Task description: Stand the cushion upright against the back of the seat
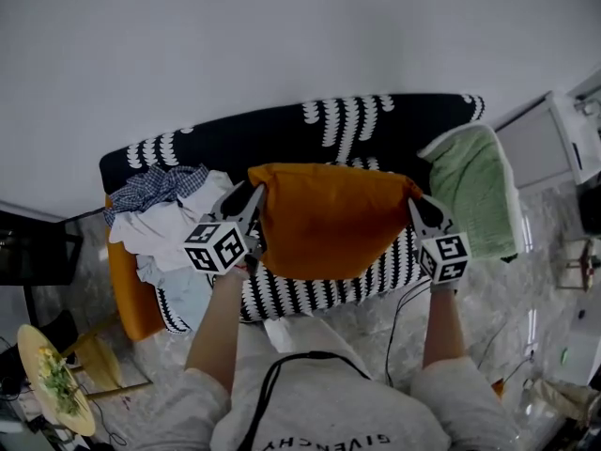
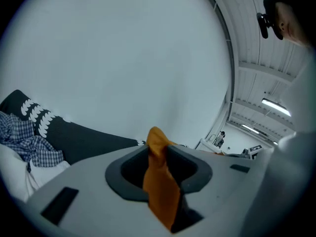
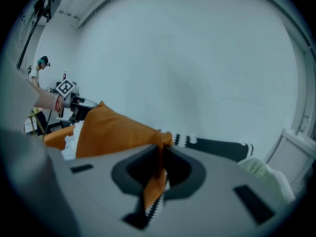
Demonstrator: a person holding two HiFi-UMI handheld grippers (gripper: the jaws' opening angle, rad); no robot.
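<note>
Cushion (image 1: 329,219) at sofa back (image 1: 282,130); L tongs (image 1: 256,198) open round left corner, R tongs (image 1: 414,207) pinch right corner; left side may sag

Cool, flat, dimmish light; fisheye bending, dark vignetted corners; close foreground blurred.

A home-like living room: patterned sofa (image 1: 282,132), heaped clothes (image 1: 161,216), marble floor (image 1: 362,319), white wall (image 1: 282,36).

A plain white wall (image 1: 282,36) stands above a pale marbled floor (image 1: 549,280).
</note>
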